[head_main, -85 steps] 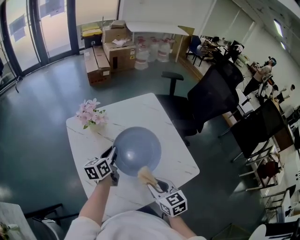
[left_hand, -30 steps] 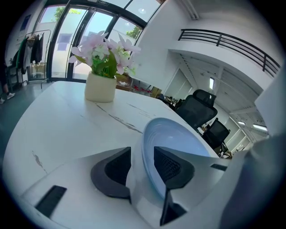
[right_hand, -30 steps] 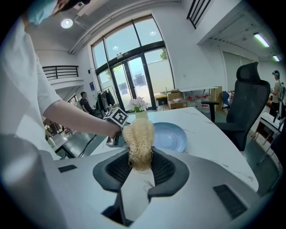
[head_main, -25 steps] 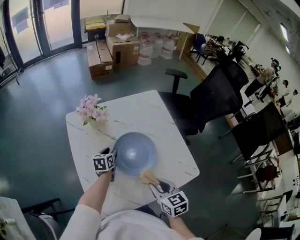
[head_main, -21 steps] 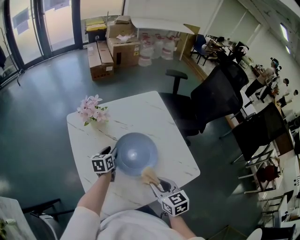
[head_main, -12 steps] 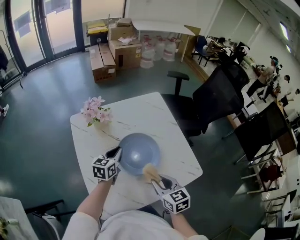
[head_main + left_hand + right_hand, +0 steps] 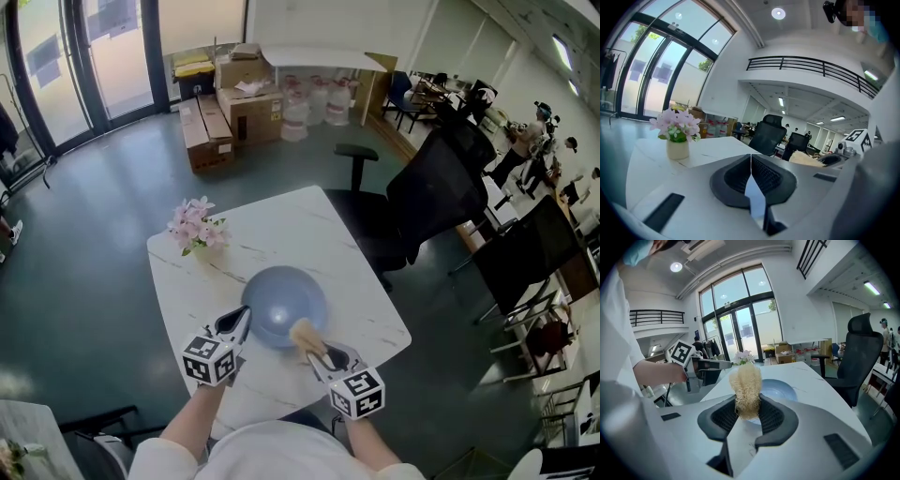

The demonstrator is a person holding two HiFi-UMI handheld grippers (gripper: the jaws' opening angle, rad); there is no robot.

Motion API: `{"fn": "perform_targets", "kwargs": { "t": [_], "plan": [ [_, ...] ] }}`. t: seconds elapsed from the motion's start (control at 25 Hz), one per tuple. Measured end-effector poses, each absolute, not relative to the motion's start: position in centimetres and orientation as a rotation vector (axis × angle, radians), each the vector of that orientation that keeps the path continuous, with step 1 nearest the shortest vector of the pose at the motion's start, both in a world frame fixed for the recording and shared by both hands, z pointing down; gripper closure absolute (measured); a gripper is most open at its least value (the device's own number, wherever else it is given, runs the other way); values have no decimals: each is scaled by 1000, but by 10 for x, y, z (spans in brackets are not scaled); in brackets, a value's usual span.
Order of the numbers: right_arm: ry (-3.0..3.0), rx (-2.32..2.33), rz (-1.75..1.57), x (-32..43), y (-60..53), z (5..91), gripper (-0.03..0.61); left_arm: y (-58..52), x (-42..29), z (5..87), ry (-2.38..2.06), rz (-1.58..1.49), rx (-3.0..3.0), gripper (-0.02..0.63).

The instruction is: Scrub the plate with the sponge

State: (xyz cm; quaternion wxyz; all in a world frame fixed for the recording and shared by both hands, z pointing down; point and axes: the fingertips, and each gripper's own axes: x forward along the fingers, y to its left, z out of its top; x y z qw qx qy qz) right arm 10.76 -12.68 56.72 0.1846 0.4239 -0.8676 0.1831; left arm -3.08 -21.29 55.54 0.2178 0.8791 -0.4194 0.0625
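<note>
Right gripper view shows jaws pinching sponge (image 7: 745, 389)

The left tool (image 7: 239, 319) no longer grips the left rim of the blue plate (image 7: 281, 302), as it does in the earlier views. It is off the rim and higher, just left of the plate's near edge. Its jaws have just been closing and now meet with nothing between them. The plate, held up before, lies flat on the desk (image 7: 281, 230).
</note>
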Motion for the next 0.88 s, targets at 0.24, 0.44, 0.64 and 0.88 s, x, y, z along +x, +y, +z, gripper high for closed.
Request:
{"fn": "perform_targets", "kwargs": {
  "t": [0.24,0.44,0.64,0.88],
  "plan": [
    [-2452,1217,509,103,-123,563,460,-186,-32,532,-1182,142,2505,578],
    [-2459,1229,499,97,-116,558,460,-166,-38,525,-1178,146,2518,578],
    [-2463,1252,491,91,-109,553,460,-146,-47,524,-1173,147,2522,578],
    [-2452,1299,495,88,-96,553,460,-121,-55,520,-1167,147,2546,578]
  ]
}}
